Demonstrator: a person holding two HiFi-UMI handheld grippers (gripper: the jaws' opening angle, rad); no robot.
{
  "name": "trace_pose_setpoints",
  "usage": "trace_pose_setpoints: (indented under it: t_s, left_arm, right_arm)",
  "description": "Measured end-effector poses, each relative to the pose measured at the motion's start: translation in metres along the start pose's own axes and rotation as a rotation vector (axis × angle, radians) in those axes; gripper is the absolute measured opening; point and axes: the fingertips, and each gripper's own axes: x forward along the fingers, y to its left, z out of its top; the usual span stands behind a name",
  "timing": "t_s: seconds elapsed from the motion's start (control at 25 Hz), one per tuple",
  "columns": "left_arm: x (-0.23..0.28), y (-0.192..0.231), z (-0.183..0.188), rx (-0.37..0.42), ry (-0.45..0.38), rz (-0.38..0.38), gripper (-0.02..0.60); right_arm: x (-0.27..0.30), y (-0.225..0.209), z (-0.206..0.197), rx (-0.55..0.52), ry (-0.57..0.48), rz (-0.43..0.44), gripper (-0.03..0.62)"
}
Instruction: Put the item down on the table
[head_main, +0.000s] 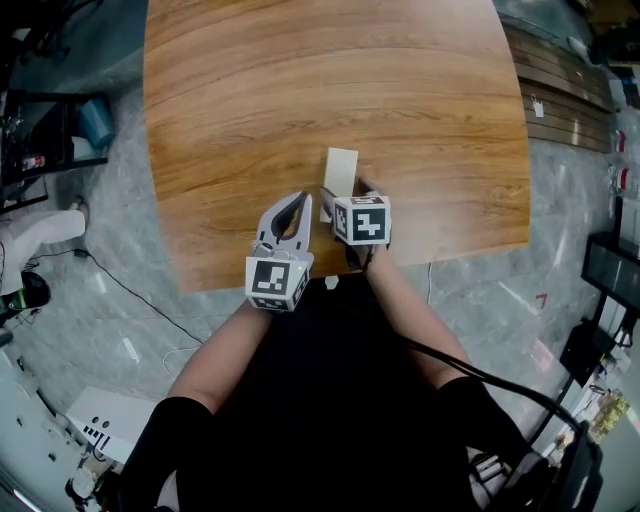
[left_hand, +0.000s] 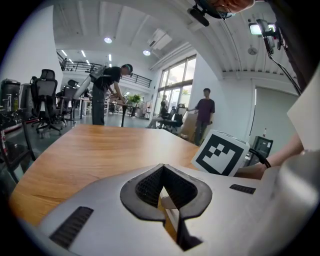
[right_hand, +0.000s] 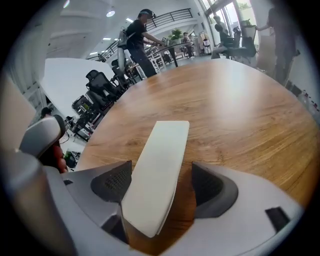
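step in hand: looks like the release bit of the put-down. the white block (head_main: 341, 170) seems to be lying on the bench (head_main: 300, 80), so the placing itself reads as pretty much done

where the block is: near the front edge of the bench, right in front of the person, long side pointing away from them. in the right gripper view it sits in the gap between the two jaws

right gripper (right_hand: 162, 182): jaws spread wide. there's a clear strip of wood showing between the block and the right-hand pad. the left-hand pad is closer, but it doesn't look like it's pressing. so it's around the block, not gripping it

left gripper (left_hand: 163, 170): jaws closed together, tips meeting, nothing held that anyone could make out. it hangs just beside the right one, over the front edge of the bench, not touching the block

next move, best guess: back the right gripper straight out along the block's length, keeping the jaws wide. the near pad is close enough that a sideways drift could nudge the block or spin it on the smooth wood

left gripper's job: probably nothing, just keep out of the way

containers: none on the bench at all, the block is the only thing on it

background: office chairs and a few people standing well behind, nothing near the work
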Motion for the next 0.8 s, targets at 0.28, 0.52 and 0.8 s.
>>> trace_pose_setpoints:
  t_s: [0.28, 0.52, 0.8]
  left_arm:
    - [-0.005, 0.01, -0.004, -0.011, 0.003, -0.007, 0.003]
    - [-0.009, 0.02, -0.005, -0.012, 0.003, -0.015, 0.003]
    - [-0.008, 0.026, -0.003, -0.012, 0.004, -0.019, 0.003]
  right_arm:
    - [0.01, 0.001, 0.0, -0.088, 0.062, -0.146, 0.314]
    - [0.009, -0.003, -0.002, -0.158, 0.026, -0.256, 0.307]
    - [0.004, -0.001, -0.003, -0.176, -0.006, -0.25, 0.172]
